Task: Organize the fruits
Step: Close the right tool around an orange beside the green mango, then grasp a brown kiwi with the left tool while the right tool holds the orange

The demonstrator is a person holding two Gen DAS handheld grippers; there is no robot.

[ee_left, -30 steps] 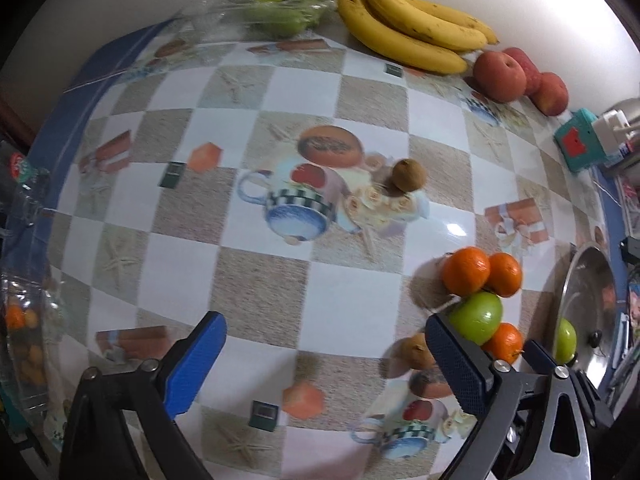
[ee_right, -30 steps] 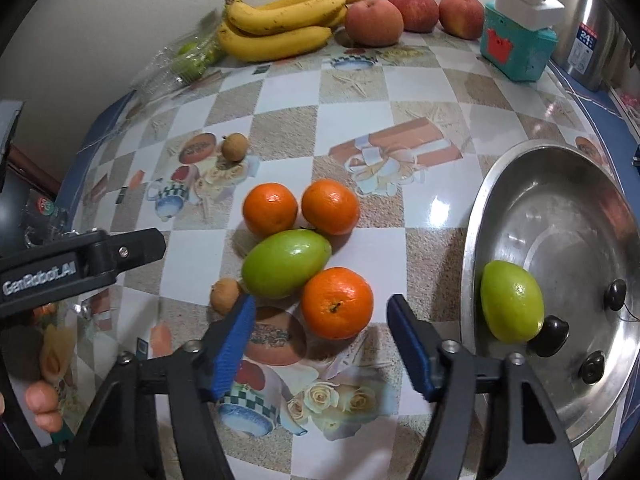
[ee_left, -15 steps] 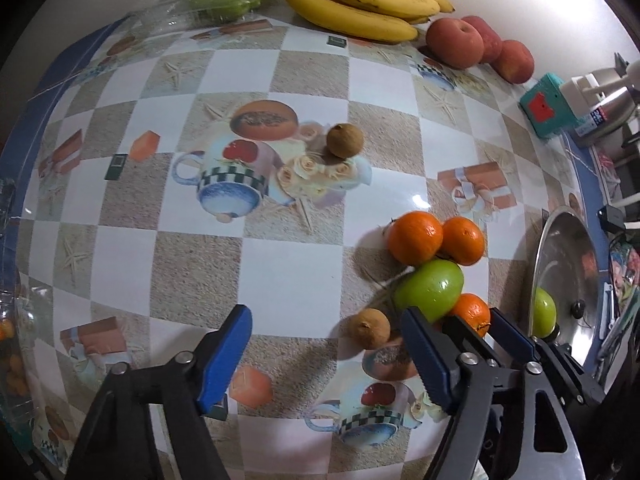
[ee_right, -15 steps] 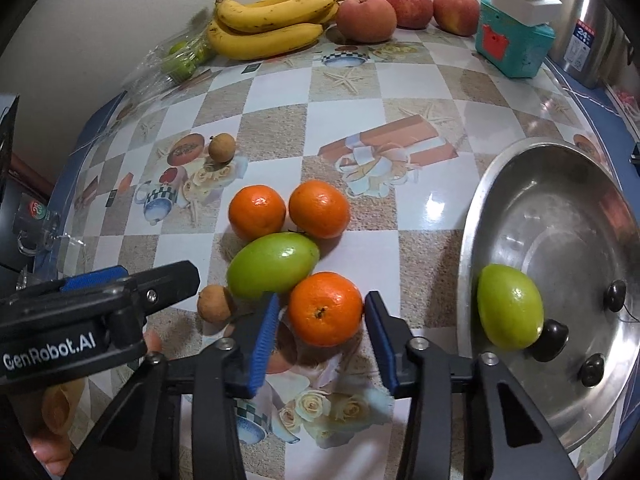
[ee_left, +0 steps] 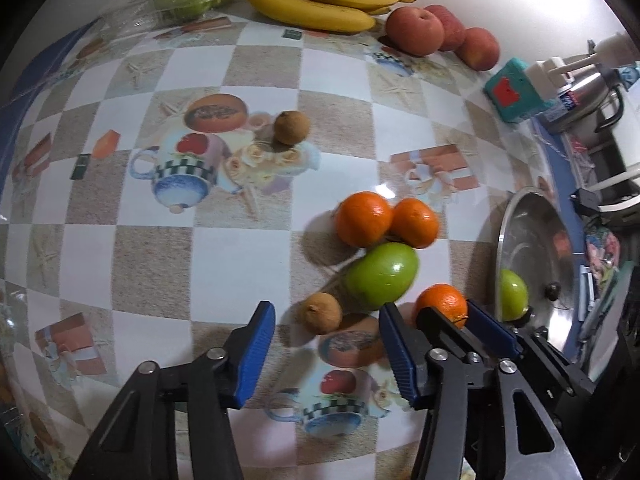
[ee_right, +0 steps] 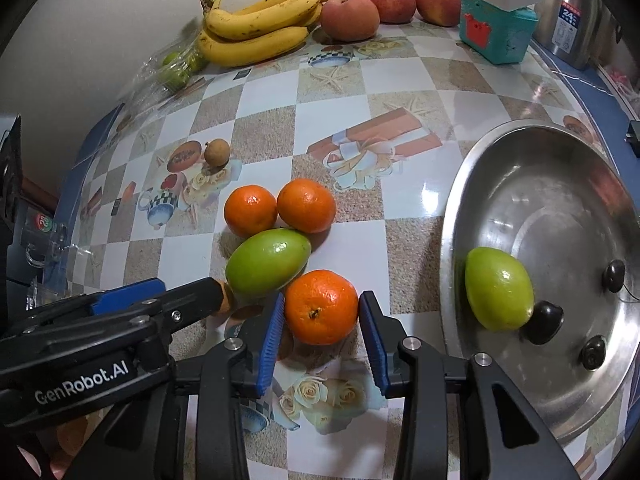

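My right gripper (ee_right: pixel 322 312) has its blue pads around an orange (ee_right: pixel 321 306) on the table, both pads close to or touching it. A green mango (ee_right: pixel 267 267) and two more oranges (ee_right: pixel 250 210) lie just behind. My left gripper (ee_left: pixel 326 344) is open, with a small brown longan (ee_left: pixel 321 312) just ahead of its fingers. The right gripper's fingers (ee_left: pixel 486 326) show in the left wrist view around the orange (ee_left: pixel 441 304). A second green mango (ee_right: pixel 499 288) lies in the steel pan (ee_right: pixel 532 184). Another longan (ee_right: pixel 217 152) sits farther back.
Bananas (ee_right: pixel 256 28), three red apples (ee_right: pixel 350 16) and a bag of green fruit (ee_right: pixel 176 68) line the back wall. A teal box (ee_right: pixel 496 34) and a steel kettle (ee_right: pixel 568 12) stand at the back right. Black knobs (ee_right: pixel 542 320) sit in the pan.
My right gripper moved forward and narrowed its jaws around the orange. My left gripper moved forward and right toward the near longan, still open.
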